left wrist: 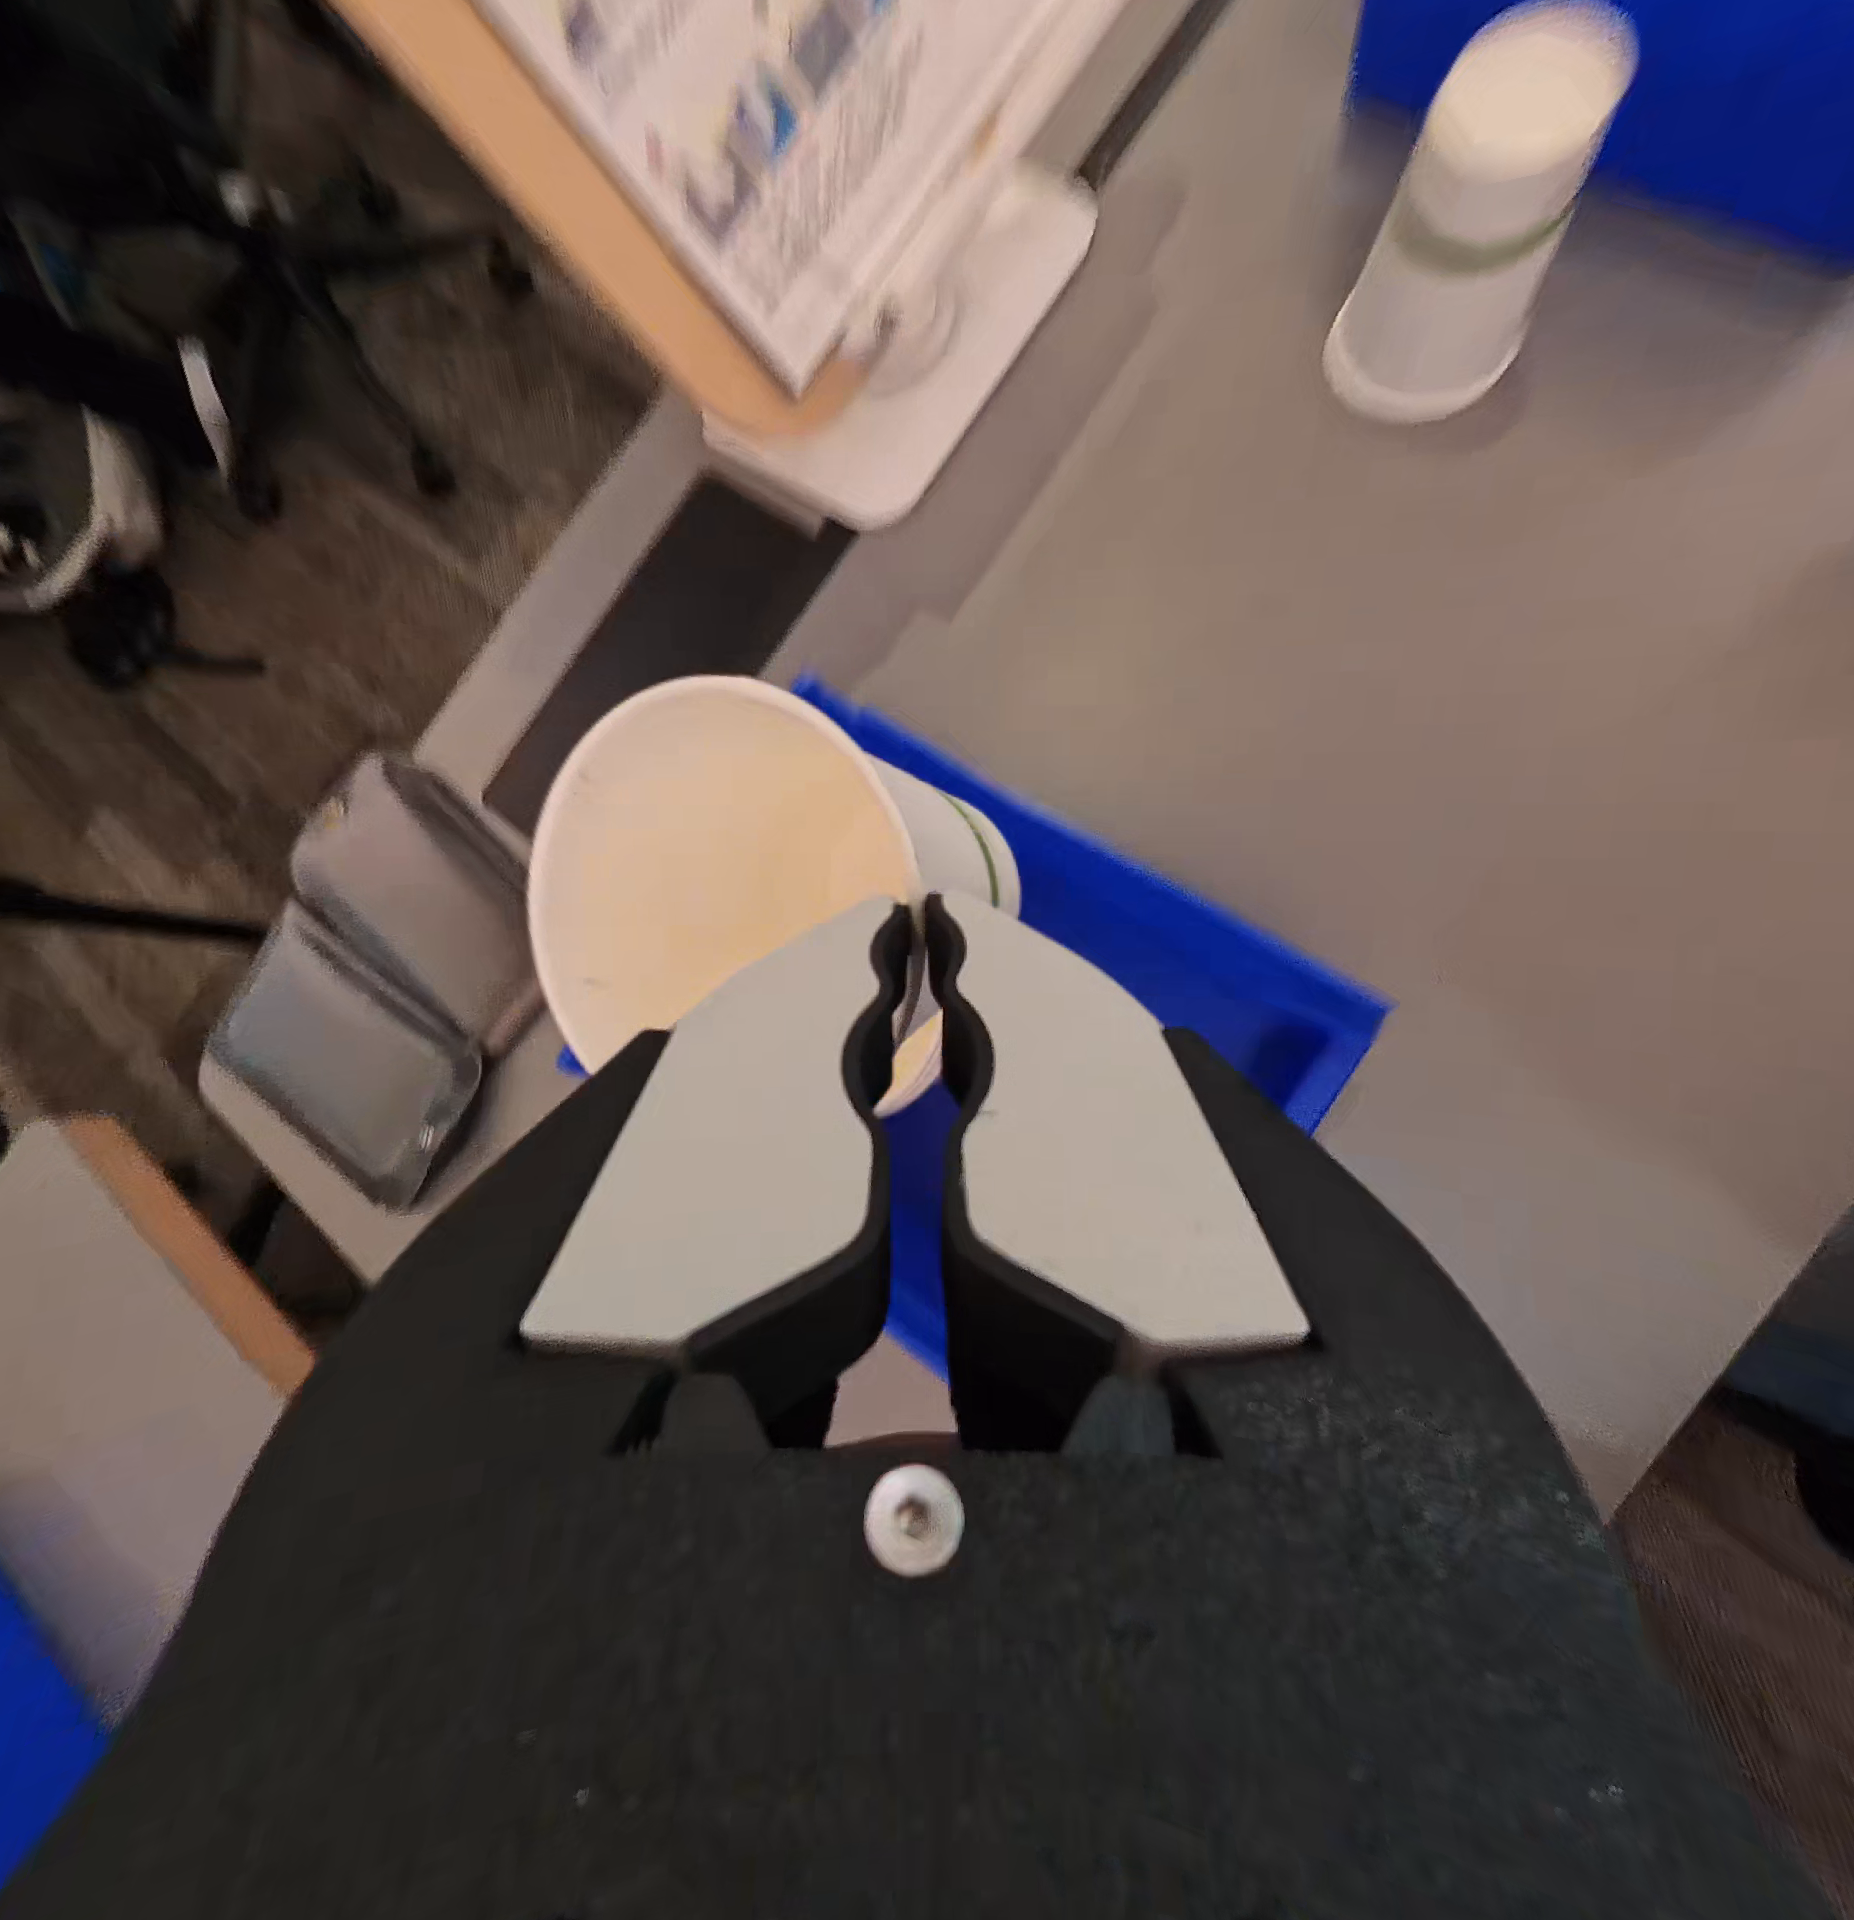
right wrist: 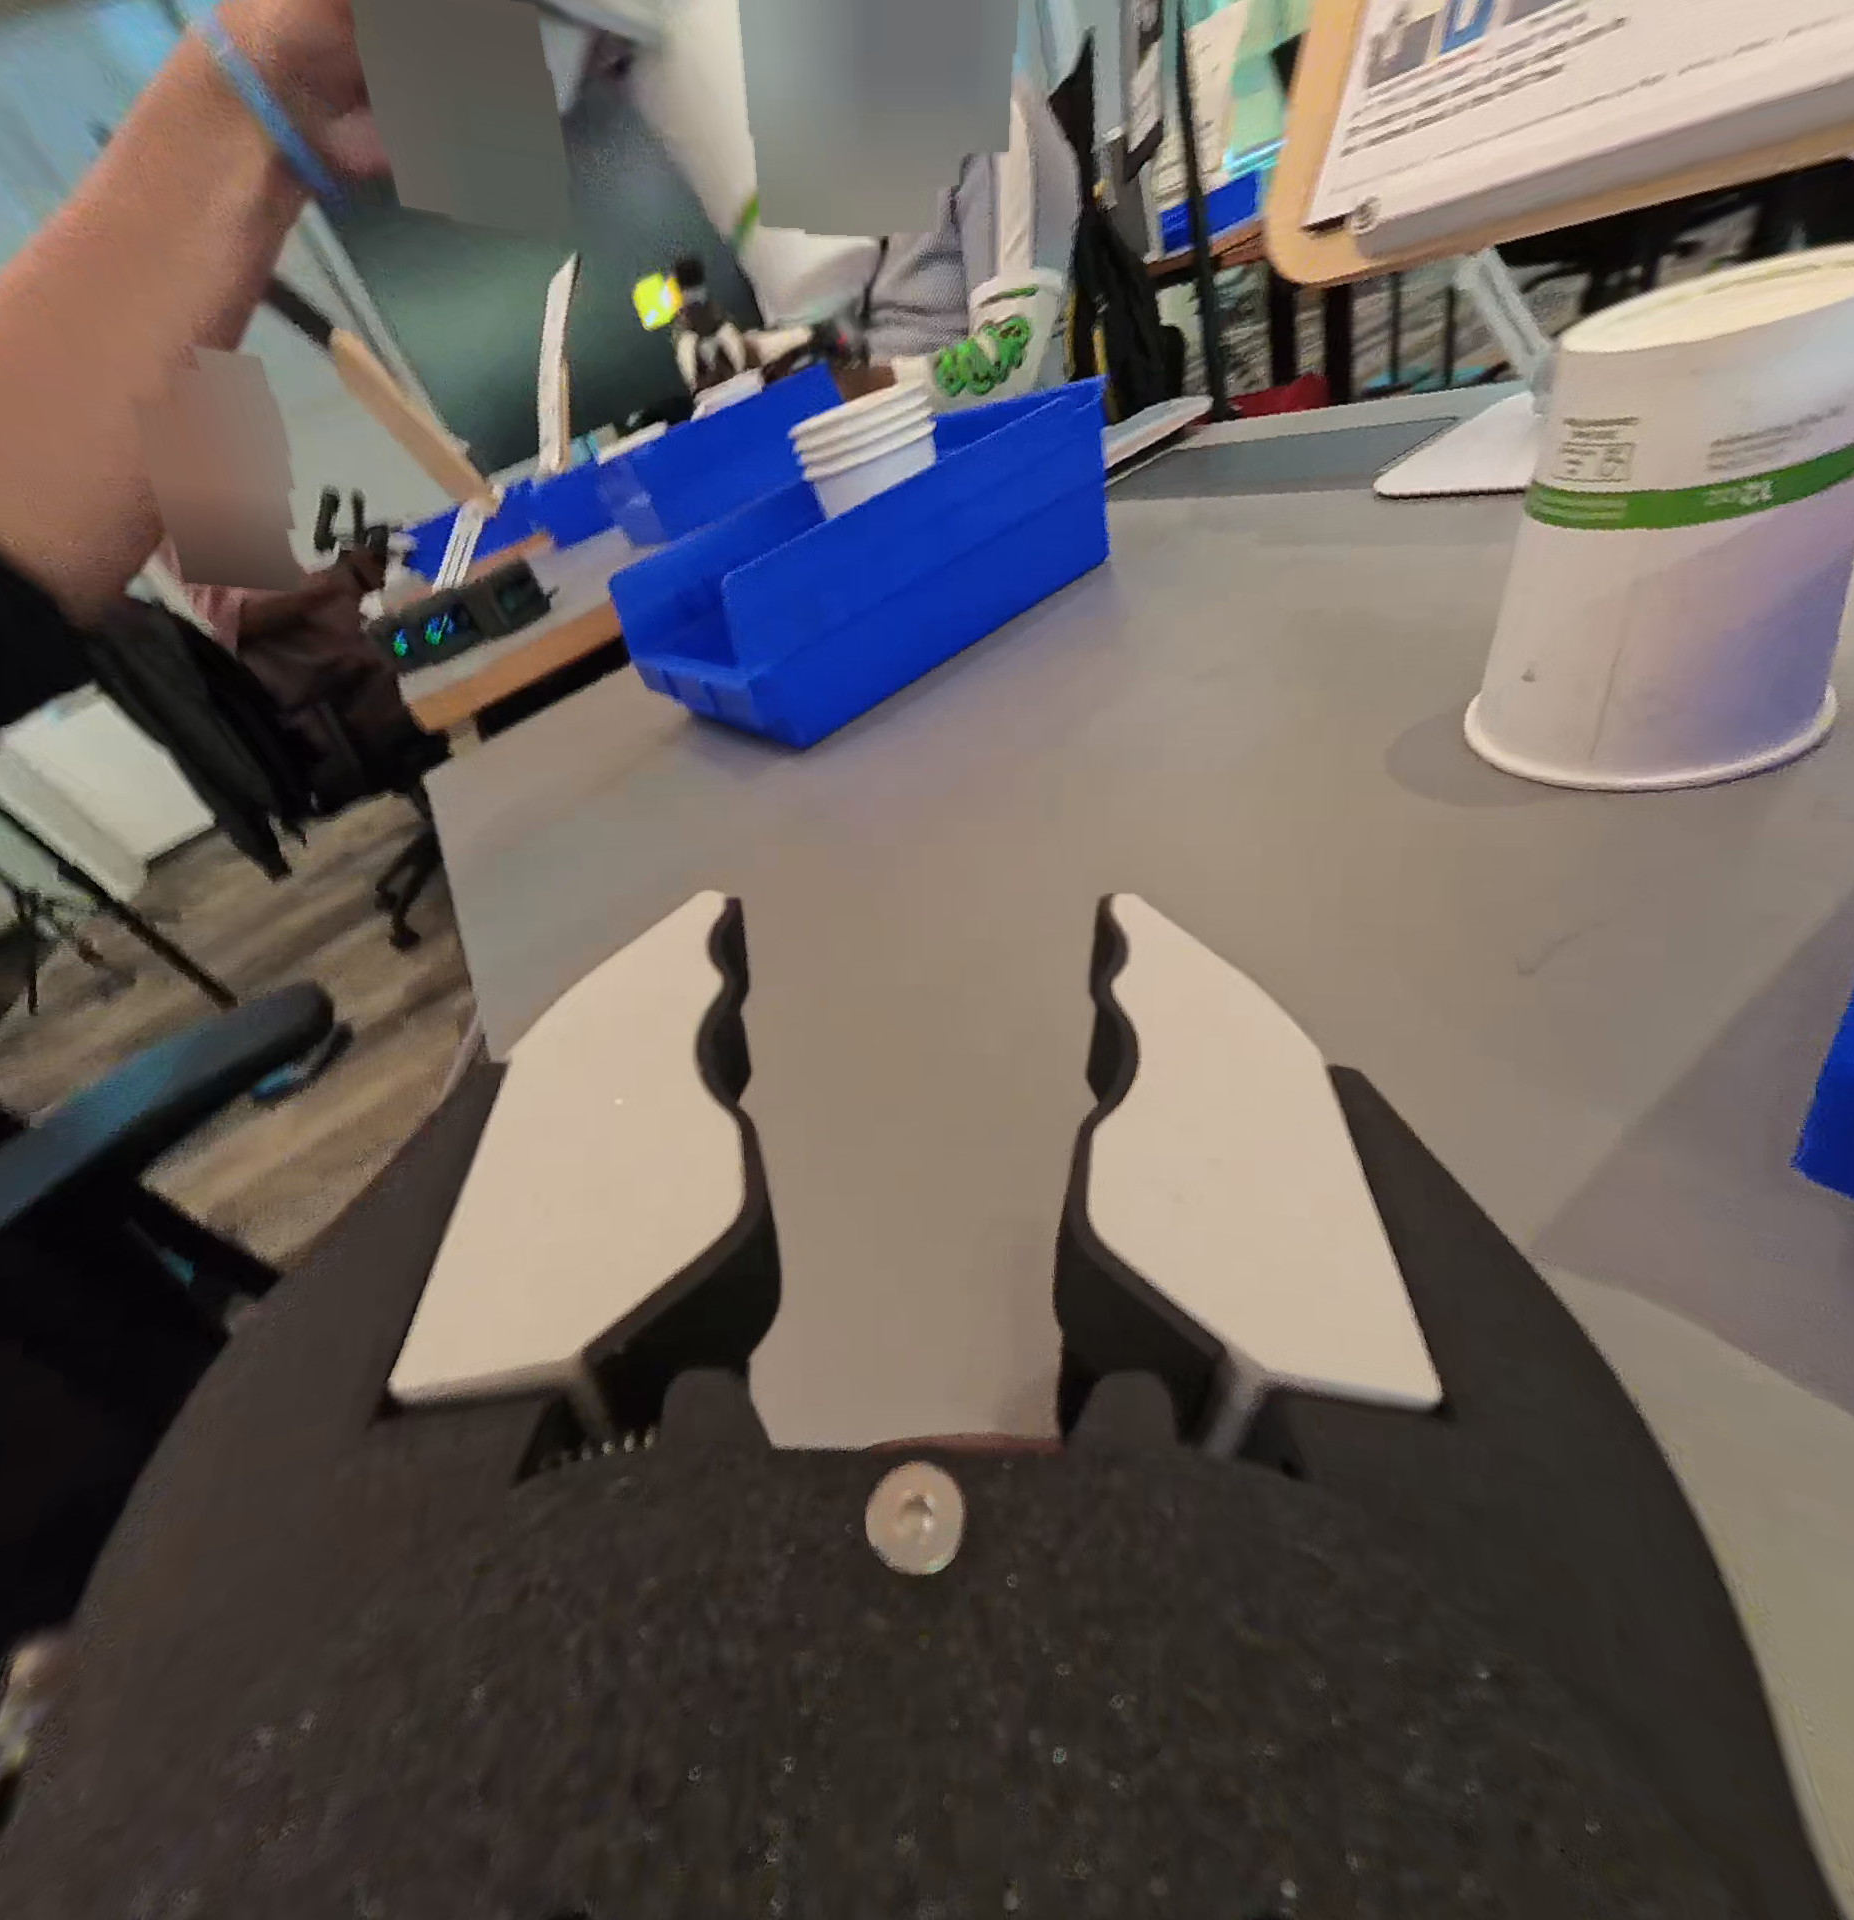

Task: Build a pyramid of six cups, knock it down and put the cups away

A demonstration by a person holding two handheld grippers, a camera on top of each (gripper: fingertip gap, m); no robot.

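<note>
1. My left gripper is pinching the rim of a white paper cup, one finger inside the mouth and one outside. The cup is held in the air on its side, mouth turned toward the camera, its long axis running away from the gripper toward the blue bin below and beyond it.

2. That bin sits at the tabletop edge nearest the floor. In the right wrist view it holds a nested stack of white cups, mouths up.

3. My right gripper is spread wide and holds nothing, hovering low over bare tabletop.

4. One upside-down cup stands on its rim on the tabletop, ahead and to the right of the right gripper, well apart from the bin. Its long axis is vertical. The right gripper is the nearer one.

5. Judgement: the put-away stage is under way. The held cup must be turned mouth-up and lined up over the stack before release.

6. Markings: the cups carry a green band and small printed panels, which I do not transcribe. A tilted board with printed sheets stands at the far edge.

7. Risk: a rim pinch is thin, so the cup may swing or crease.
</note>
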